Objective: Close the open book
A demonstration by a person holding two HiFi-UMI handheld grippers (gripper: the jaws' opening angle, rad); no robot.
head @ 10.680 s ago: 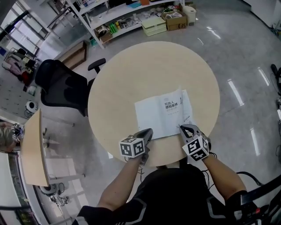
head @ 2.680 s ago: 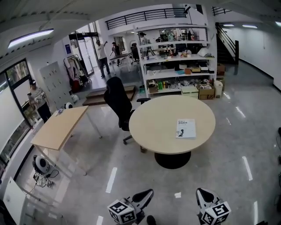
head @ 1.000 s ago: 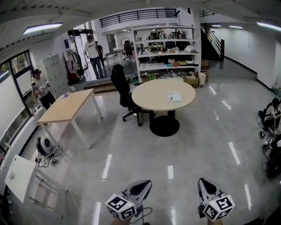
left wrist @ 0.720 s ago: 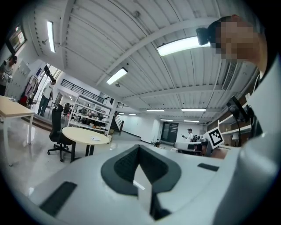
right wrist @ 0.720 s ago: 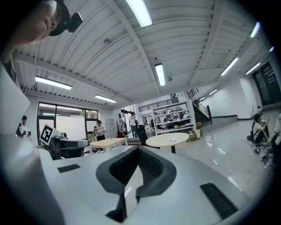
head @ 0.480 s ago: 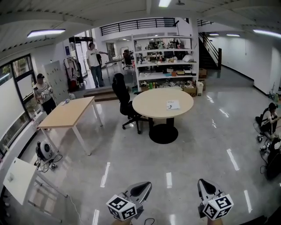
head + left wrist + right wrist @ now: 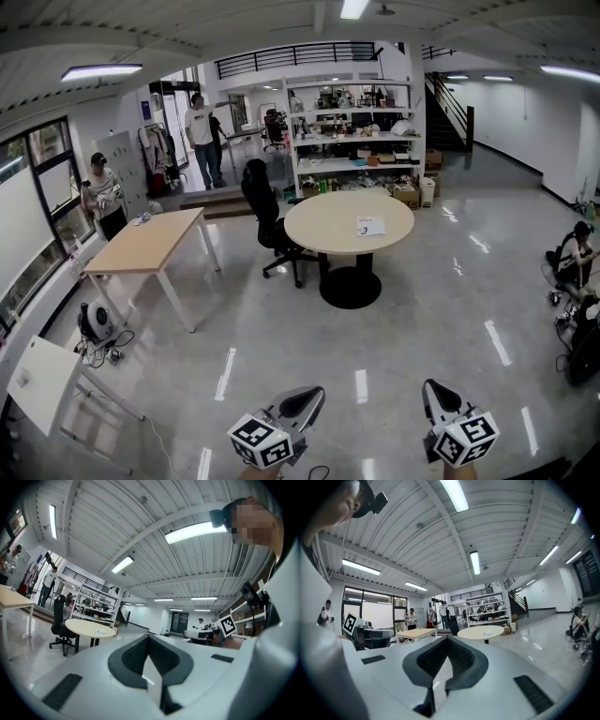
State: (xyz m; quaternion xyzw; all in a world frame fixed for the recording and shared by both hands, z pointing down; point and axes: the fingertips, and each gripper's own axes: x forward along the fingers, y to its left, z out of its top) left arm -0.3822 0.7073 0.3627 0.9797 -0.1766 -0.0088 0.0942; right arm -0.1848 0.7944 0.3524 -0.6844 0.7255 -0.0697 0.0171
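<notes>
The book [image 7: 370,226] lies closed and flat on the round beige table [image 7: 319,230], far across the room from me. Both grippers hang low at the bottom of the head view, well away from it. My left gripper [image 7: 314,392] is shut with nothing between its pads. My right gripper [image 7: 429,386] is shut and empty too. In the left gripper view the book [image 7: 100,631] is a small white patch on the distant table [image 7: 84,626], beyond the shut left gripper [image 7: 149,637]. The right gripper view shows the book [image 7: 485,633] past the shut right gripper [image 7: 448,639].
Glossy grey floor stretches between me and the table. A black office chair [image 7: 262,211] stands left of it, and a rectangular wooden table [image 7: 145,244] is further left. Shelving [image 7: 356,141] fills the back wall. People stand at the back left [image 7: 202,131] and sit at the right [image 7: 570,255].
The book, open under the grippers in the earliest frame, now lies closed and far off. Over the last second the room view shifts only slightly; both grippers stay shut.
</notes>
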